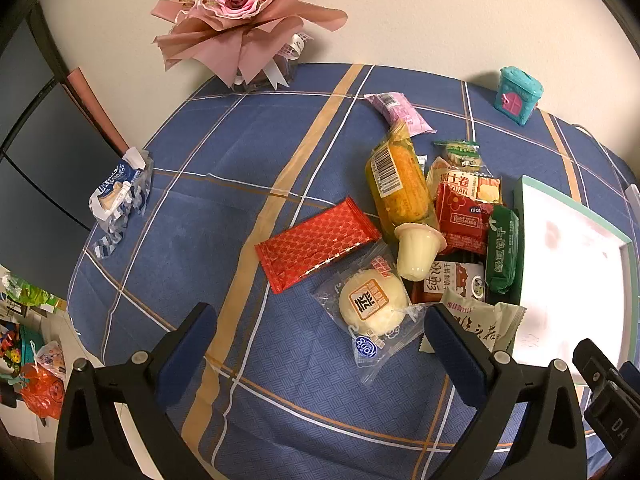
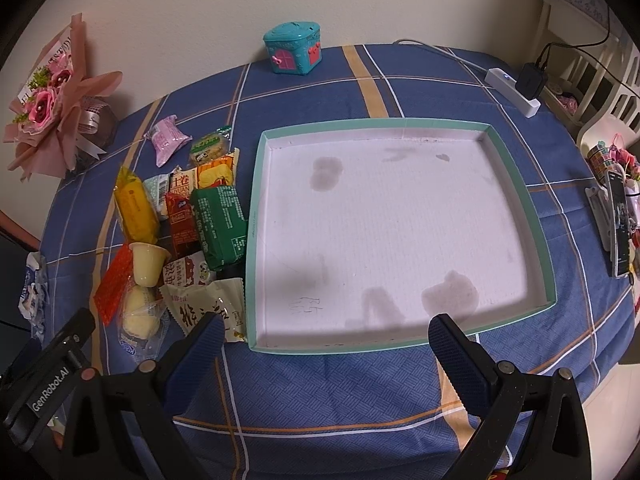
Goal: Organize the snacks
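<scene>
Both left tongs (image 1: pixel 320 336) and right tongs (image 2: pixel 326 340) gape wide, holding nothing.

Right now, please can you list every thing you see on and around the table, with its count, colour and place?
Tray: 1, white inside with teal rim, nothing in it, right of the snack pile.
Snack pile: about a dozen packets, mixed colours, left of the tray.
Red foil packet: 1, red, left edge of the pile.
Jelly cup: 1, pale yellow, lying on the pile.
Wrapped bun: 1, cream in clear wrap, nearest the left gripper.
Blue-white wrapper: 1, far left table edge.
Bouquet: 1, pink, back left.
Toy house: 1, teal and pink, back of the table.
Power strip: 1, white, back right.
Left gripper: open, above the cloth.
Right gripper: open, at the tray's near edge.
</scene>
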`<state>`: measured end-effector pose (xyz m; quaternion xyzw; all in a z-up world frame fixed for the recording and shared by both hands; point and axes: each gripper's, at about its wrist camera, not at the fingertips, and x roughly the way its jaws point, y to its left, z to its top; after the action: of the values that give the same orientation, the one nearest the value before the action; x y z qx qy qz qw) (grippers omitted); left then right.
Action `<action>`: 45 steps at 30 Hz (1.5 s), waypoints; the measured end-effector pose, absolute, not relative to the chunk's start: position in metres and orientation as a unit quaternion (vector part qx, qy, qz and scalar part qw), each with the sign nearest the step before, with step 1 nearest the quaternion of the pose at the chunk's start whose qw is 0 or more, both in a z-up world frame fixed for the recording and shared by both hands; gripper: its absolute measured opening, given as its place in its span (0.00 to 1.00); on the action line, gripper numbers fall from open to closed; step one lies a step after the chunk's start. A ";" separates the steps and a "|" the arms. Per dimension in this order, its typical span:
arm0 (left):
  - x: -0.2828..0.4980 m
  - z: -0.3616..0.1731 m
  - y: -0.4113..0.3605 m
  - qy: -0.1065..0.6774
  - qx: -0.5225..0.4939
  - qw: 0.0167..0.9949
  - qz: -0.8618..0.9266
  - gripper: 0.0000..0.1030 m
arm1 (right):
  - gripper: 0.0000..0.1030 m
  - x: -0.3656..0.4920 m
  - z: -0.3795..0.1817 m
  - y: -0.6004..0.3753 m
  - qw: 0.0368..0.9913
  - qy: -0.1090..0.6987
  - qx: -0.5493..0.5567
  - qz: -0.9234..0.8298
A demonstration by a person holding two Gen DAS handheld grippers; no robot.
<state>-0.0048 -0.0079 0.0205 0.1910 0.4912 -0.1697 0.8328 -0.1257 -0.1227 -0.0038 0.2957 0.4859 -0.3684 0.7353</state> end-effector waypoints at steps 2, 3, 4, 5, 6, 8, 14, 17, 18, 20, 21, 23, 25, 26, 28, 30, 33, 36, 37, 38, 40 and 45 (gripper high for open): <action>-0.005 0.020 -0.008 0.491 0.191 0.833 -0.170 1.00 | 1.00 -0.126 -0.004 -0.123 0.735 0.486 0.297 -0.368; -0.005 0.020 -0.008 0.491 0.191 0.833 -0.170 1.00 | 1.00 -0.125 -0.004 -0.123 0.736 0.486 0.297 -0.367; -0.005 0.020 -0.008 0.491 0.191 0.833 -0.170 1.00 | 1.00 -0.125 -0.003 -0.123 0.736 0.485 0.298 -0.367; -0.005 0.020 -0.008 0.490 0.192 0.833 -0.170 1.00 | 1.00 -0.125 -0.003 -0.123 0.736 0.484 0.298 -0.366; -0.005 0.020 -0.007 0.490 0.192 0.833 -0.169 1.00 | 1.00 -0.125 -0.003 -0.123 0.737 0.484 0.298 -0.366; -0.005 0.019 -0.007 0.490 0.192 0.833 -0.169 1.00 | 1.00 -0.125 -0.002 -0.123 0.738 0.483 0.298 -0.365; -0.005 0.019 -0.008 0.491 0.192 0.833 -0.169 1.00 | 1.00 -0.124 -0.002 -0.123 0.736 0.484 0.299 -0.366; -0.005 0.019 -0.008 0.490 0.192 0.833 -0.169 1.00 | 1.00 -0.124 -0.002 -0.124 0.736 0.485 0.300 -0.366; -0.005 0.019 -0.008 0.490 0.192 0.833 -0.169 1.00 | 1.00 -0.124 -0.002 -0.124 0.736 0.485 0.300 -0.366; -0.005 0.019 -0.008 0.490 0.192 0.833 -0.169 1.00 | 1.00 -0.124 -0.002 -0.124 0.736 0.485 0.300 -0.365; -0.005 0.019 -0.008 0.490 0.192 0.833 -0.169 1.00 | 1.00 -0.124 -0.002 -0.124 0.736 0.485 0.300 -0.365; -0.005 0.019 -0.008 0.490 0.192 0.833 -0.169 1.00 | 1.00 -0.124 -0.002 -0.123 0.736 0.485 0.300 -0.366; -0.005 0.019 -0.008 0.490 0.192 0.833 -0.169 1.00 | 1.00 -0.124 -0.002 -0.123 0.735 0.485 0.300 -0.366; -0.005 0.019 -0.008 0.490 0.192 0.833 -0.169 1.00 | 1.00 -0.124 -0.002 -0.123 0.735 0.485 0.300 -0.366; -0.005 0.019 -0.008 0.490 0.192 0.833 -0.169 1.00 | 1.00 -0.124 -0.002 -0.123 0.736 0.485 0.300 -0.366; -0.006 0.019 -0.009 0.491 0.192 0.833 -0.169 1.00 | 1.00 -0.124 -0.002 -0.123 0.736 0.485 0.300 -0.366; -0.006 0.017 -0.009 0.492 0.192 0.832 -0.168 1.00 | 1.00 -0.124 -0.002 -0.123 0.736 0.485 0.299 -0.366; -0.006 0.017 -0.008 0.493 0.192 0.832 -0.169 1.00 | 1.00 -0.123 -0.003 -0.123 0.735 0.487 0.298 -0.365; -0.006 0.017 -0.008 0.493 0.192 0.832 -0.169 1.00 | 1.00 -0.122 -0.003 -0.122 0.735 0.487 0.298 -0.365; -0.006 0.016 -0.008 0.493 0.191 0.832 -0.169 1.00 | 1.00 -0.122 -0.004 -0.122 0.735 0.488 0.298 -0.365; -0.005 0.017 -0.007 0.493 0.187 0.833 -0.167 1.00 | 1.00 -0.122 -0.003 -0.122 0.736 0.487 0.298 -0.364; 0.011 0.024 0.008 0.496 0.151 0.843 -0.141 1.00 | 1.00 -0.113 -0.001 -0.117 0.752 0.479 0.303 -0.338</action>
<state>0.0108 0.0083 0.0238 0.1511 0.4958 -0.1408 0.8435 -0.1132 -0.1165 -0.0014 0.3028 0.4788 -0.3379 0.7516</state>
